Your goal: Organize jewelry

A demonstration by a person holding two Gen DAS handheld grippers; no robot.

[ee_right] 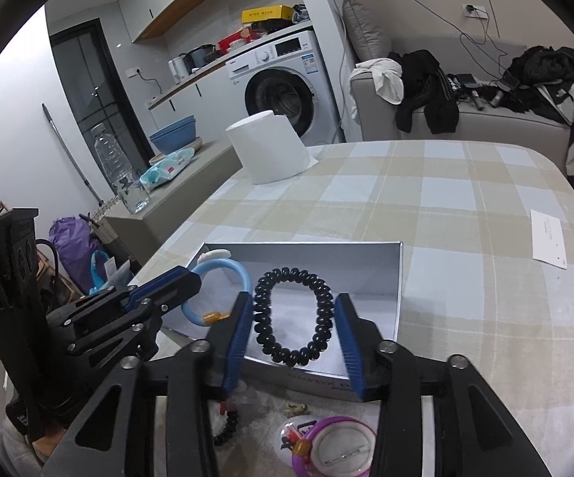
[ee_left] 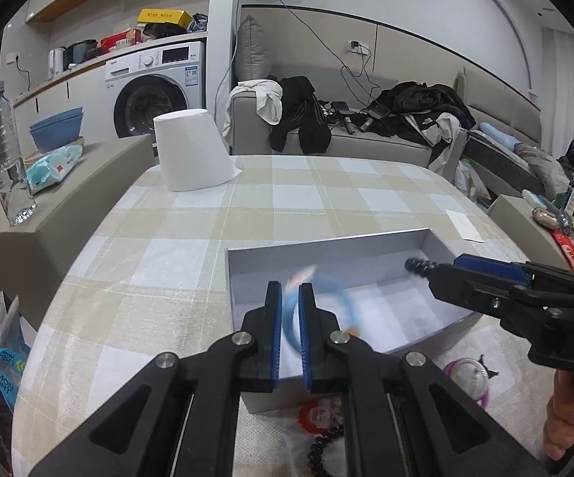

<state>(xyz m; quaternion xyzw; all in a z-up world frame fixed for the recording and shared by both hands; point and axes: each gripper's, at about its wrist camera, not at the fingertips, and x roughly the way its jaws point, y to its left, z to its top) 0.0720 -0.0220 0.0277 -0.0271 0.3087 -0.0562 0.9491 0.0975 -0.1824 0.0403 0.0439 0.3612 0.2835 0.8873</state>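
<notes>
black spiral hair tie (ee_right: pixel 292 314) hangs between the right gripper (ee_right: pixel 292 342), jaws spread, pads not clearly pressing it, over the grey box (ee_right: pixel 400 278) on the checked surface (ee_right: pixel 466 298). left gripper (ee_left: pixel 290 334), jaws nearly together, pinches a blue bangle (ee_left: pixel 336 298) above that box.

I see even, cool indoor light; heavy fisheye bending, black corners; the blue bracelet (ee_left: pixel 318 298) smears with motion blur.
</notes>
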